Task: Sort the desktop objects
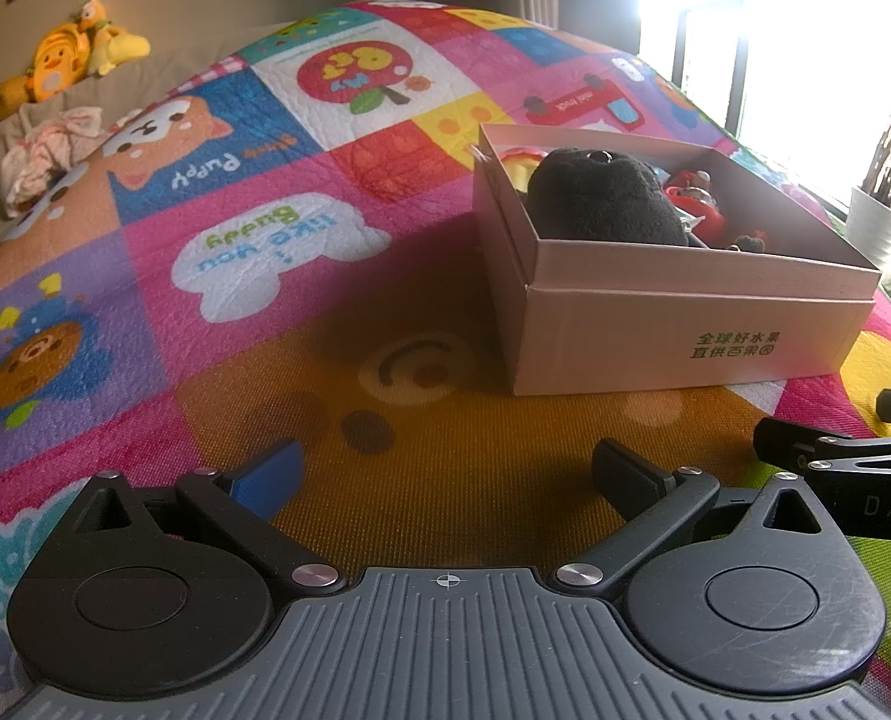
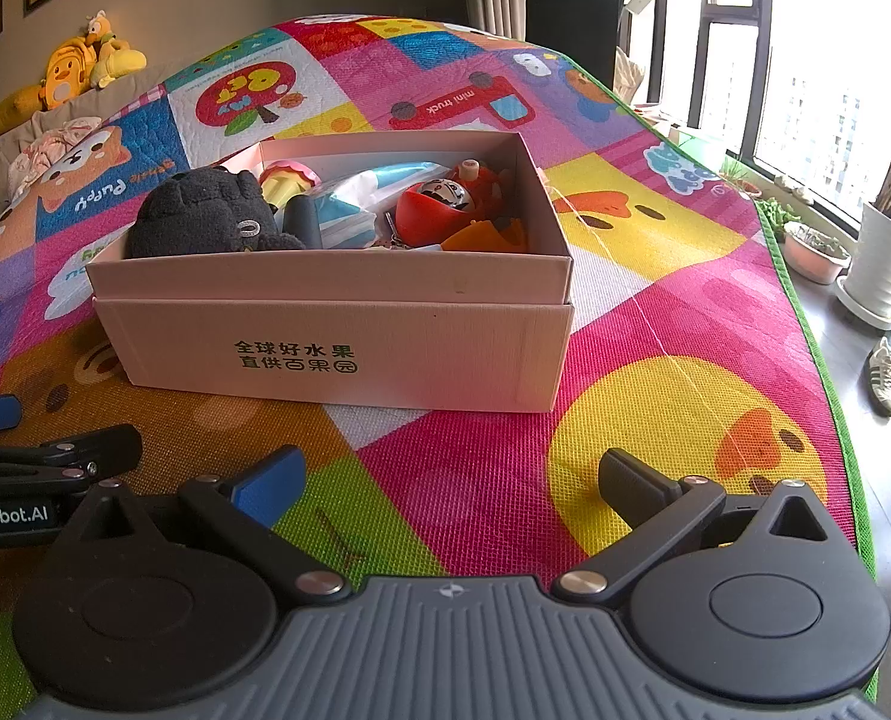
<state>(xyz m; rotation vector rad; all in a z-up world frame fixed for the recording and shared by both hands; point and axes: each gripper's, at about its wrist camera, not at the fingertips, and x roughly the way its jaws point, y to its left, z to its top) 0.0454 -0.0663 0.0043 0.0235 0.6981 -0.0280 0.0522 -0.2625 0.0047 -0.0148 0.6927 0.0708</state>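
Patchwork play mat (image 2: 655,420), bare of loose items; pink box (image 2: 337,348) holds black plush (image 2: 205,216), red toy (image 2: 439,210); left gripper (image 1: 445,474), right gripper (image 2: 451,480) fingers wide, empty; sorting apparently complete.

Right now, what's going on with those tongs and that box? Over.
Left tongs open, empty. Right tongs open, empty. Pink cardboard box ahead on play mat, black plush and toys inside. Nothing blocking.
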